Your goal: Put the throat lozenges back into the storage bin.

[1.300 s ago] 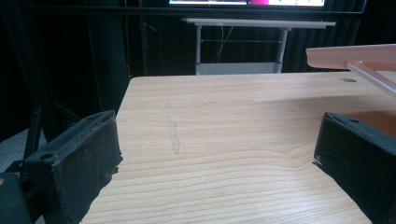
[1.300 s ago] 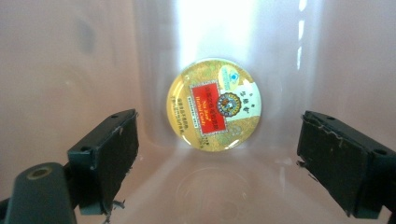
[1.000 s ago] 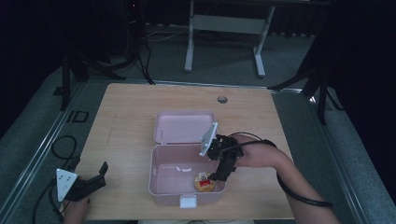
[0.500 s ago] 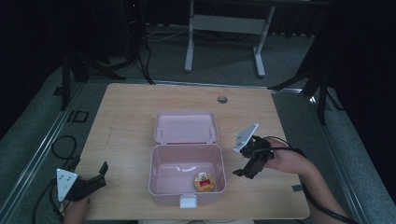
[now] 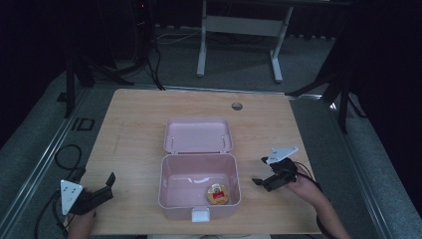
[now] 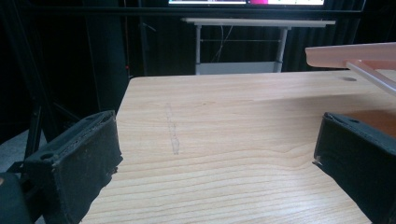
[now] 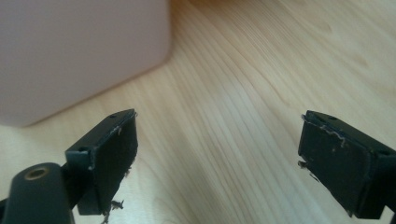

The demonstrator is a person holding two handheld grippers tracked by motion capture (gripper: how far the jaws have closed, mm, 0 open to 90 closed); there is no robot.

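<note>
While both claws gape empty, right claw (image 5: 260, 174) hovers right of pink box (image 5: 199, 191); left claw (image 5: 110, 181) rests left of it.

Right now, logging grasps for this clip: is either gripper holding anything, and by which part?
Nothing is held. The left gripper and the right gripper are both open over bare table, jaws apart with nothing between them.

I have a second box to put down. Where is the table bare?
Bare wood lies left of the pink box up to the left claw, and behind its open lid. Tighter between box and right claw.
</note>
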